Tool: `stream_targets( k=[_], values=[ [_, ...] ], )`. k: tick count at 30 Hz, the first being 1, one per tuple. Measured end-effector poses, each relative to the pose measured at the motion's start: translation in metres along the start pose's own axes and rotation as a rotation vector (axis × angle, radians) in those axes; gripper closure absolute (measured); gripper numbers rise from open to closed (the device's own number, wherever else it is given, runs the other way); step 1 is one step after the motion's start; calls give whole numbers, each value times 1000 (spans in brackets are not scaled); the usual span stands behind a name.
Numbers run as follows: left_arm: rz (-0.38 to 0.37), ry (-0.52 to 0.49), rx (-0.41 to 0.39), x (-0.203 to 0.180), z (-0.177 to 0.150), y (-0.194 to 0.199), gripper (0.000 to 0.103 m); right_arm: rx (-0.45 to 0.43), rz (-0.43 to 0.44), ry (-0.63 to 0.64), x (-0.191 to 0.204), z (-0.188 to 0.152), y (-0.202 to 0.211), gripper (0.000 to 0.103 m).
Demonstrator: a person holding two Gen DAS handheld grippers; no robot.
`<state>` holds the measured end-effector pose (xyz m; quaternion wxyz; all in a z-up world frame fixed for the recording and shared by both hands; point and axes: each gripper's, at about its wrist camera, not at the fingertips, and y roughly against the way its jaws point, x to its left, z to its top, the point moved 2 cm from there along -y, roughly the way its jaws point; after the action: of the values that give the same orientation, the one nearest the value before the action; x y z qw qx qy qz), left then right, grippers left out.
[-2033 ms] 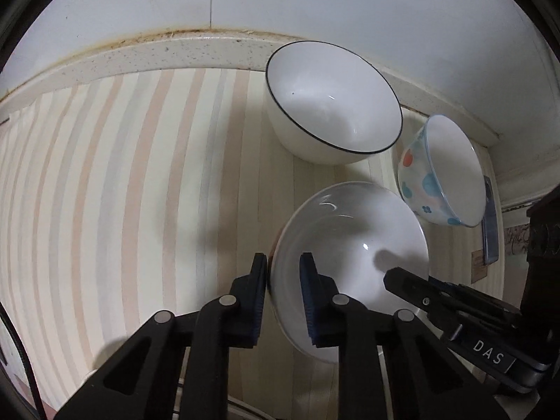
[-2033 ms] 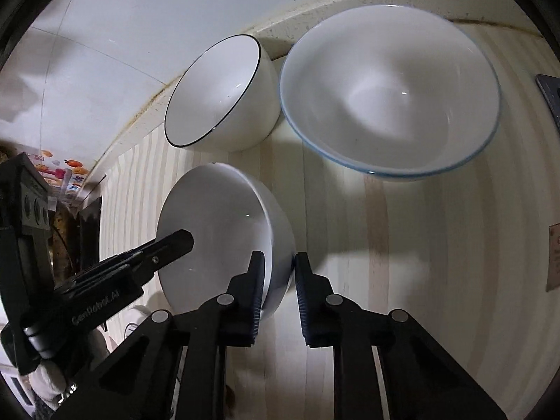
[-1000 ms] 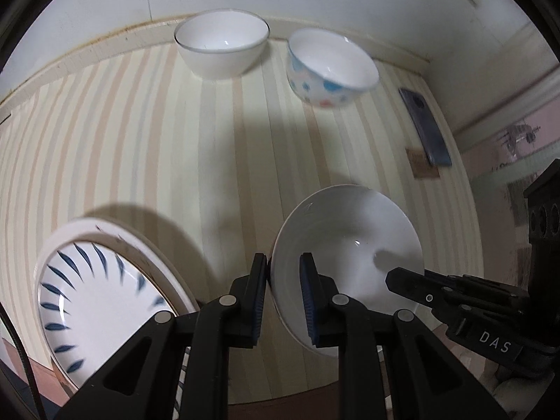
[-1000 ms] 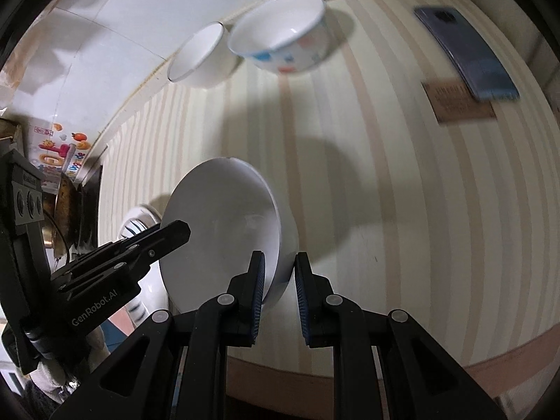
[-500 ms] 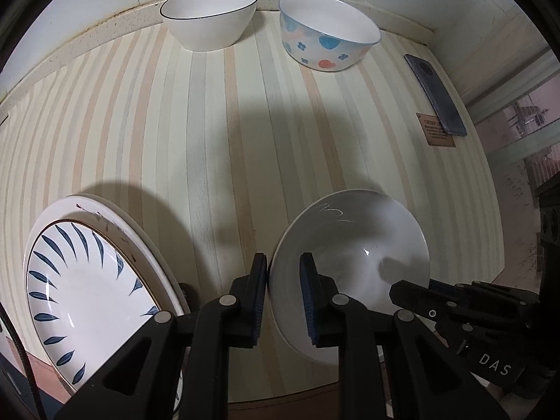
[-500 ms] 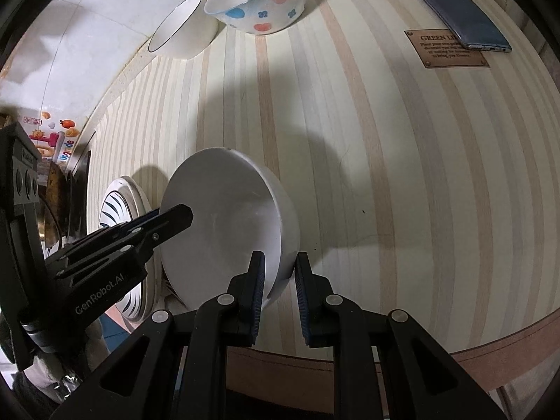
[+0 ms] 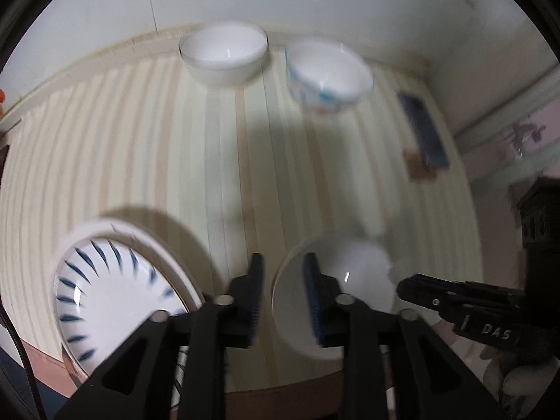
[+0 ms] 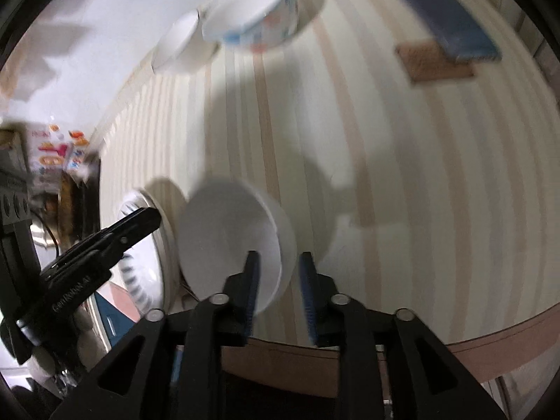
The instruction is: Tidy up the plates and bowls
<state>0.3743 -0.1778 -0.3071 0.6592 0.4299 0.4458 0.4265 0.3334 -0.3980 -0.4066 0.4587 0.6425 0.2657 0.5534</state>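
Tongs: left tongs [image 7: 281, 292] and right tongs [image 8: 278, 292] just parted, straddling white bowl's [image 8: 231, 241] opposite rims, pads clear | bowl: on desk [image 8: 402, 182], just beside blue-patterned plate [image 7: 115, 294]

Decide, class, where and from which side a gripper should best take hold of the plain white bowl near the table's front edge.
Probably the thin rim of the plain white bowl, from above: one finger inside, one outside. It sits upright and open, with walls too wide to span. The left gripper and right gripper have just been opening around opposite rim sides.

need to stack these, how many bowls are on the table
3: plain white bowl at the back wall, spotted bowl beside it, white bowl near the front edge. More may lie outside view.
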Motion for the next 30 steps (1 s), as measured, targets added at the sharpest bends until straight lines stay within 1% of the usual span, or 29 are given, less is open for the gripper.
stream_targets(
  k=[1,2,3,5,7,10,12,13,14,15,17,18,19,20,21,22,25,30],
  values=[
    [-12,11,-12,1,11,4,69,-18,11,-2,1,9,9,54],
    [-29,27,-31,2,27,7,69,-35,20,-3,1,20,17,49],
    [-30,38,-43,3,36,7,68,-64,29,-1,2,36,25,45],
    [-33,53,-68,4,64,2,68,-107,24,7,4,62,32,45],
    [-34,57,-78,3,97,-12,68,-157,18,4,4,95,33,45],
    [-43,51,-60,4,129,-36,68,-199,40,-34,-2,142,23,45],
    [-52,53,-37,4,151,-59,68,-207,63,-58,-5,170,10,45],
    [-54,53,-27,3,156,-66,68,-208,66,-68,-7,179,5,46],
    [-54,55,-14,4,162,-76,68,-206,75,-75,-9,189,-2,48],
    [-56,55,-4,3,166,-85,68,-206,72,-80,-11,198,-8,54],
    [-64,62,7,4,173,-97,70,-201,66,-91,-11,204,-21,66],
    [-67,65,6,5,176,-102,71,-200,62,-96,-13,209,-27,77],
    [-69,67,1,5,177,-104,80,-198,57,-93,-14,209,-31,81],
    [-80,60,-4,4,179,-106,85,-198,46,-89,-14,211,-34,82],
    [-74,50,-2,2,179,-108,87,-202,39,-85,-14,211,-36,84],
    [-64,41,-6,0,179,-108,87,-205,32,-78,-13,212,-37,86],
    [-54,25,-19,-2,175,-106,87,-212,20,-66,-14,212,-36,86],
    [-50,27,-24,-2,174,-105,87,-214,-2,-44,-6,209,-36,86]
  ],
)
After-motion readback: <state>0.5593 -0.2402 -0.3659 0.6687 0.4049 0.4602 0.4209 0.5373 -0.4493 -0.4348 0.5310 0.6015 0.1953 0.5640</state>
